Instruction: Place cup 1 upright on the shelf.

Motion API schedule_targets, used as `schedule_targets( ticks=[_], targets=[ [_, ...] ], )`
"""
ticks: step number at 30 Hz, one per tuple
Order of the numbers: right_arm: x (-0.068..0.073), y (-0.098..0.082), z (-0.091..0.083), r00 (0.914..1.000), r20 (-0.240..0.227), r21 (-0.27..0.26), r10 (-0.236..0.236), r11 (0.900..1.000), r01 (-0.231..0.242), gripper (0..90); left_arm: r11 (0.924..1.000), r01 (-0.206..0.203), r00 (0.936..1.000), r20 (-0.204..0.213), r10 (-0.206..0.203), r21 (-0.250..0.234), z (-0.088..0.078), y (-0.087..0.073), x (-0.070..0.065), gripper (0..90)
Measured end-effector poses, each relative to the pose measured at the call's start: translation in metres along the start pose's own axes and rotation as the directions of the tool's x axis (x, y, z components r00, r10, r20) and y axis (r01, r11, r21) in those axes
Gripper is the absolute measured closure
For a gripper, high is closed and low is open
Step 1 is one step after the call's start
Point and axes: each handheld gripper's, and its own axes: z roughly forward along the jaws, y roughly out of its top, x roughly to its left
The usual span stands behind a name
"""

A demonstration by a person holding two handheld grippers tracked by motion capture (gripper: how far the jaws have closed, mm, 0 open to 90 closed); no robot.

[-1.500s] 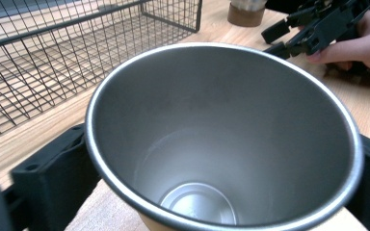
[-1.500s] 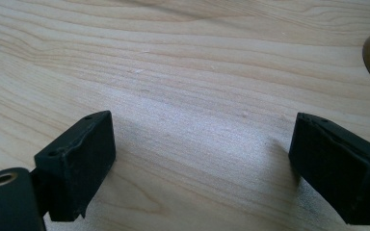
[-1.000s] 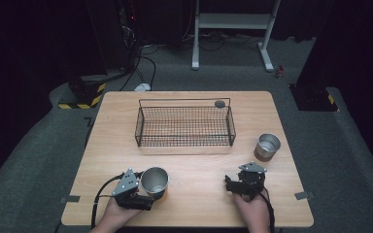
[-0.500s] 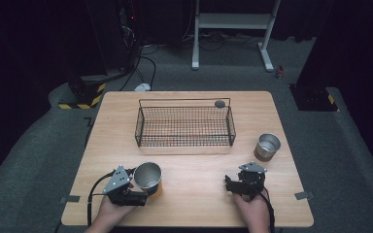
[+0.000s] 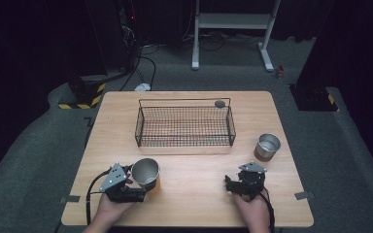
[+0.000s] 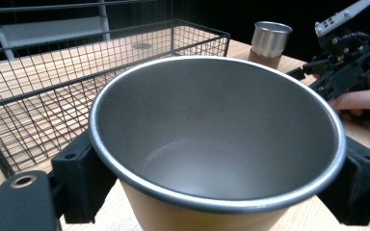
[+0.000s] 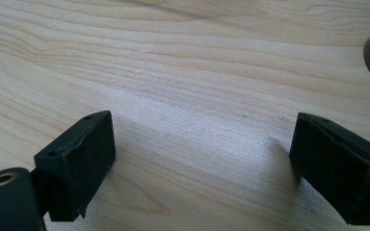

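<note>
Left tongs clamp cup; high view adds basket.

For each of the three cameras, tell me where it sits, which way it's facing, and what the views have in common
High view: above the person's side, looking forward and down on the table; both forearms, left gripper and right gripper enter from below.
Left gripper view: on the left gripper, looking along its jaws, shut on the near cup, toward the wire basket; its own black jaws show.
Right gripper view: on the right gripper, facing down at bare tabletop; jaws open.
Shared: high and left gripper views both show the basket, far cup and right hand.
</note>
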Motion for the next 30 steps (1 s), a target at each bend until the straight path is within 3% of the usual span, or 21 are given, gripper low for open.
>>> schedule_targets(
  ticks=[2, 5, 8, 18, 30],
  targets=[
    [0.0, 0.0, 0.0, 1.0, -0.001, 0.0, 0.0, 1.0, 0.0, 8.5, 0.9999, 0.013, 0.9999, -0.004, -0.013, 0.002, 0.003, 0.002, 0.001, 13.8],
    [0.0, 0.0, 0.0, 1.0, -0.001, 0.0, 0.0, 1.0, 0.0, 8.6, 0.9975, 0.071, 0.9974, 0.013, -0.071, 0.0, 0.006, 0.004, 0.002, 13.8],
    [0.0, 0.0, 0.0, 1.0, -0.001, 0.0, 0.0, 1.0, 0.0, 8.6, 0.9987, 0.05, 0.9986, -0.019, -0.049, 0.012, 0.009, 0.008, 0.001, 13.9],
    [0.0, 0.0, 0.0, 1.0, 0.006, -0.001, 0.001, 1.0, -0.001, 8.5, 0.9997, 0.012, 0.999, -0.043, -0.011, 0.021, 0.021, 0.024, -0.007, 13.9],
    [0.001, 0.0, 0.0, 1.0, 0.009, -0.002, -0.001, 1.0, 0.001, 8.5, 0.9995, 0.027, 0.9988, -0.041, -0.027, 0.016, 0.029, 0.039, 0.001, 13.9]
  ],
)
